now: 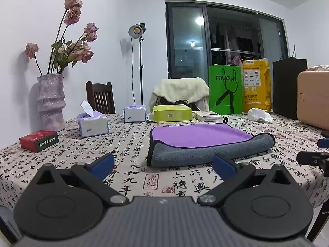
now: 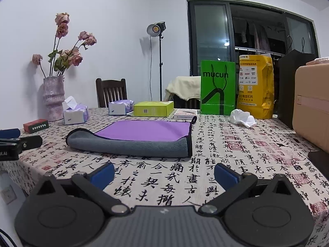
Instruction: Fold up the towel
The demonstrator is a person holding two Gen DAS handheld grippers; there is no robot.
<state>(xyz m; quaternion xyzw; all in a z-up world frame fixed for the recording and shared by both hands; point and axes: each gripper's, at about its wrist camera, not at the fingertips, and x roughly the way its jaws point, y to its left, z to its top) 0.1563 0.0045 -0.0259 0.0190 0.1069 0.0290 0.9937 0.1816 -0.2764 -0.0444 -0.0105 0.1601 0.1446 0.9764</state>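
A towel (image 1: 201, 142), purple on one face and grey on the other with a black hem, lies on the table with its near edge folded over so a grey band shows. It also shows in the right wrist view (image 2: 139, 138). My left gripper (image 1: 163, 164) is open and empty, just short of the towel's near left corner. My right gripper (image 2: 164, 173) is open and empty, a little in front of the towel's near right corner. Each gripper shows at the edge of the other's view.
The table has a calligraphy-print cloth (image 1: 131, 177). Behind the towel stand a tissue pack (image 1: 93, 122), a second tissue pack (image 1: 134, 113), a yellow-green box (image 1: 172, 113), a green bag (image 1: 225, 89), a yellow bag (image 1: 256, 86) and crumpled tissue (image 1: 259, 114). A vase (image 1: 51, 99) and red box (image 1: 38, 140) stand left; a tan case (image 1: 313, 96) right.
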